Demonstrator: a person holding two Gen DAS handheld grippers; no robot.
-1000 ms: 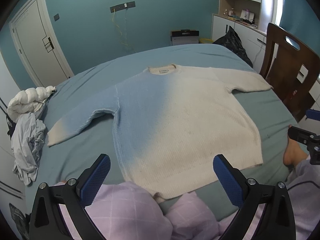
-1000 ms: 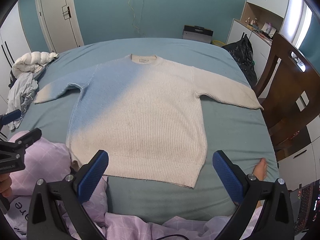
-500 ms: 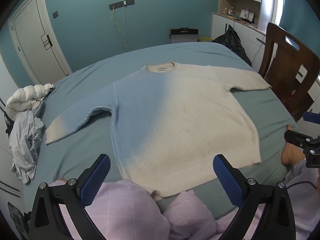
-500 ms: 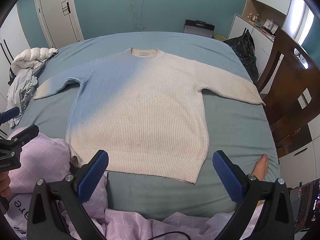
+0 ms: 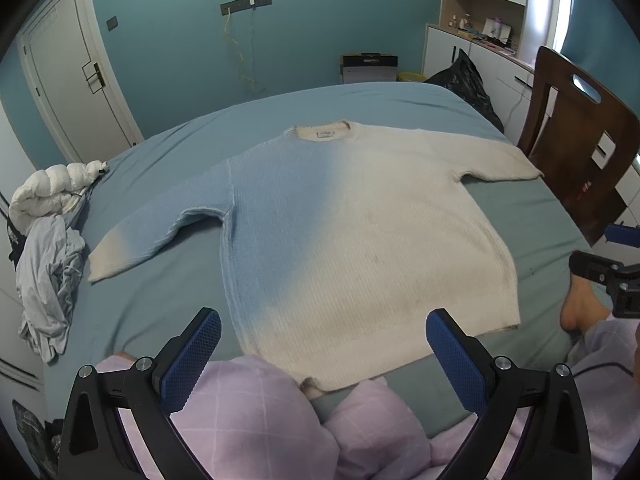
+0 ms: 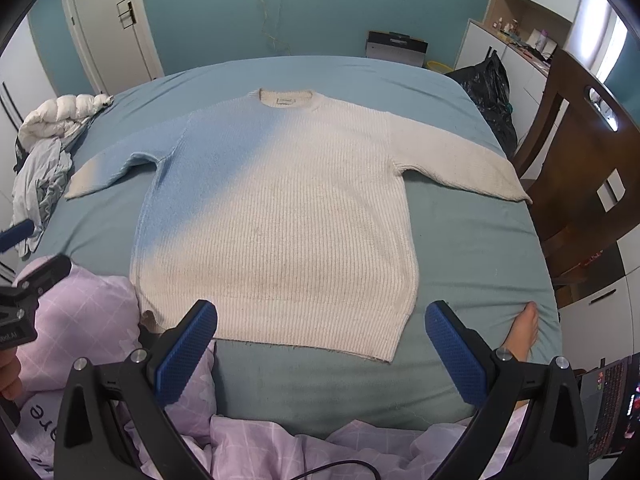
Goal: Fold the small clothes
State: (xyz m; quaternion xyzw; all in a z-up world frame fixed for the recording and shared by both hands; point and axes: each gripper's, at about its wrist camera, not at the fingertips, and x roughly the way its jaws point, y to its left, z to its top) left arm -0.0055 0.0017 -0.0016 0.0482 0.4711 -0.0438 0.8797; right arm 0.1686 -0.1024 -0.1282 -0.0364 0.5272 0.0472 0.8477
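Note:
A knitted sweater (image 5: 360, 232) (image 6: 280, 216), blue at one shoulder and fading to cream, lies flat and face up on the teal bed, both sleeves spread out and the collar at the far end. My left gripper (image 5: 324, 344) hangs open above the hem's left part, holding nothing. My right gripper (image 6: 322, 336) is open too, just above the hem (image 6: 304, 340), nothing between its blue pads. Each gripper shows at the edge of the other's view. The hem's left corner (image 5: 310, 386) is partly covered by a pink-clad knee.
A person's knees in pink checked trousers (image 5: 256, 412) and a bare foot (image 6: 524, 332) rest on the bed's near edge. White and grey clothes (image 5: 48, 240) are piled at the left. A wooden chair (image 6: 588, 152) and black bag (image 6: 492, 96) stand to the right of the bed (image 6: 472, 248).
Both grippers have drifted slightly forward and lower toward the sweater's hem; the sweater has not moved and both stay open.

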